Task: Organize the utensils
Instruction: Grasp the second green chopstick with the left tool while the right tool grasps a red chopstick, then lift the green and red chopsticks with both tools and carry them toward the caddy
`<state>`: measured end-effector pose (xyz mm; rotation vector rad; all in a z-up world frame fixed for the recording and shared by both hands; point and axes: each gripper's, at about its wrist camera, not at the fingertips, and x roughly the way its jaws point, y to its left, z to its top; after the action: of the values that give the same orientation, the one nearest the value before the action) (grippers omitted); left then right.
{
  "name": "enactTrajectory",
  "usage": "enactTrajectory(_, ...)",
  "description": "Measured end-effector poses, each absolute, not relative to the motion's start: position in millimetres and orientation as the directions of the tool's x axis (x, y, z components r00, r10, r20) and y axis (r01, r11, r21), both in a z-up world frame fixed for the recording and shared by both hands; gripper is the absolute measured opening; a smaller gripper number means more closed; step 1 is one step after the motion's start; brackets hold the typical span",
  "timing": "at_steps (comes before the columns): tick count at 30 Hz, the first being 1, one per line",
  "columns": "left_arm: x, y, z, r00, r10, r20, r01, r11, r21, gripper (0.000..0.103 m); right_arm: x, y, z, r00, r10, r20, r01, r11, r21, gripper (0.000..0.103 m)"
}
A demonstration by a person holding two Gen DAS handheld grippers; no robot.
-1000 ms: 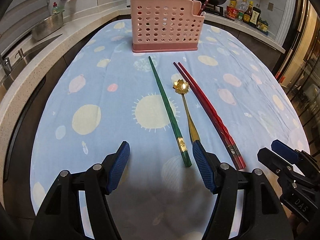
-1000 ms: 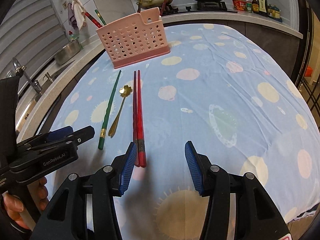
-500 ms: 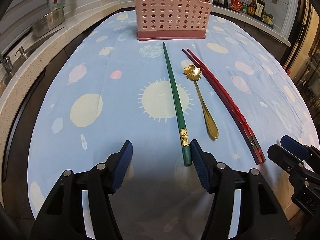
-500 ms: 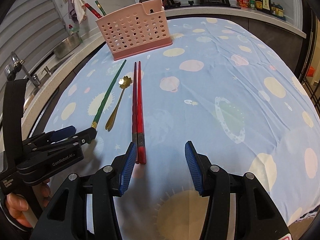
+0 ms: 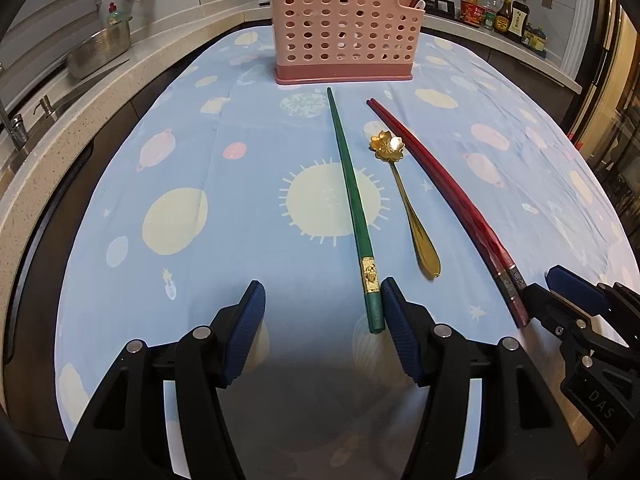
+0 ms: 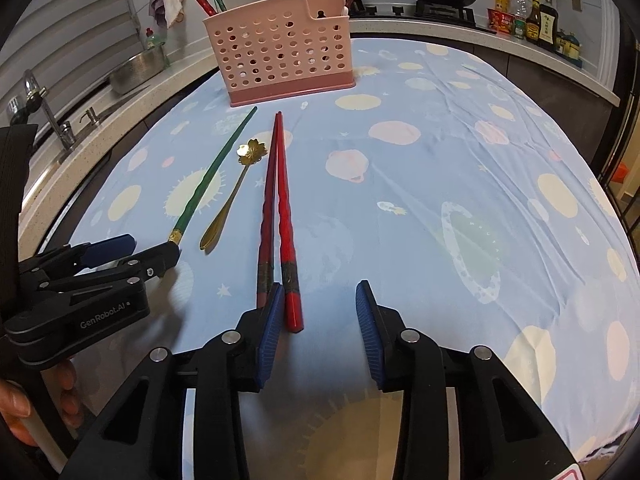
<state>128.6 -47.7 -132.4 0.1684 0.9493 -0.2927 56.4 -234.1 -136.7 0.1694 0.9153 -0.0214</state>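
Observation:
A green chopstick (image 5: 354,204), a gold flower spoon (image 5: 408,208) and a pair of red chopsticks (image 5: 460,208) lie side by side on the blue tablecloth (image 5: 180,160), pointing at the pink utensil basket (image 5: 344,28). My left gripper (image 5: 320,312) is open low over the cloth, and the green chopstick's near end lies just inside its right finger. My right gripper (image 6: 320,312) has its jaws closing. The brighter red chopstick (image 6: 286,216) ends between them beside the left pad, while the darker one runs behind that finger. Neither pad presses on it.
The basket (image 6: 280,48) holds several chopsticks and stands at the far end of the table. A kitchen counter with a sink and steel pot (image 5: 100,46) runs along the left. A stove with pans and sauce bottles (image 6: 536,20) lies behind. A hand (image 6: 24,408) holds the left gripper (image 6: 140,252).
My right gripper's jaws have narrowed around the near ends of the red chopsticks. The left gripper has shifted slightly left, so its right finger no longer covers the spoon's handle.

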Motion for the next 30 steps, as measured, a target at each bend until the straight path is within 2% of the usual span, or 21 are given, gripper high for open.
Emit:
enactTrajectory(1, 128.6, -47.6, -132.5, 0.547, -0.173, -0.819, 0.320, 0.947, 0.014, 0.057, 56.1, -234.6, -137.6, 0.611, 0.044, -0.790, 0.092, 0.988, 0.126, 0.025)
enactTrajectory(12, 127.5, -46.3, -133.0, 0.552, -0.183, -0.813, 0.320, 0.947, 0.005, 0.057, 57.7, -227.6, -136.3, 0.613, 0.037, -0.789, 0.067, 0.993, 0.099, 0.025)
enactTrajectory(18, 127.0, -44.5, -132.4, 0.555, -0.183, -0.811, 0.316, 0.949, 0.002, 0.053, 61.0, -224.9, -137.3, 0.615, 0.050, -0.787, 0.051, 0.993, 0.104, 0.008)
enactTrajectory(21, 127.8, -42.2, -131.6, 0.555, -0.190, -0.810, 0.313, 0.950, -0.008, 0.045, 60.6, -225.6, -136.8, 0.615, 0.054, -0.787, 0.053, 0.992, 0.110, 0.008)
enactTrajectory(25, 129.1, -39.9, -129.5, 0.546, -0.210, -0.811, 0.321, 0.947, -0.029, 0.022, 58.9, -225.5, -135.5, 0.613, 0.063, -0.787, 0.055, 0.991, 0.123, 0.007)
enactTrajectory(26, 129.2, -39.8, -129.3, 0.543, -0.213, -0.812, 0.323, 0.946, -0.031, 0.014, 58.1, -225.6, -134.8, 0.613, 0.067, -0.787, 0.055, 0.990, 0.128, 0.007)
enactTrajectory(28, 129.6, -38.4, -128.5, 0.534, -0.223, -0.816, 0.327, 0.944, -0.043, 0.008, 55.6, -225.0, -131.8, 0.617, 0.072, -0.783, 0.055, 0.989, 0.134, 0.007)
enactTrajectory(30, 129.1, -36.3, -127.0, 0.524, -0.230, -0.820, 0.327, 0.943, -0.056, 0.008, 52.0, -225.1, -127.4, 0.623, 0.074, -0.778, 0.055, 0.989, 0.139, 0.007)
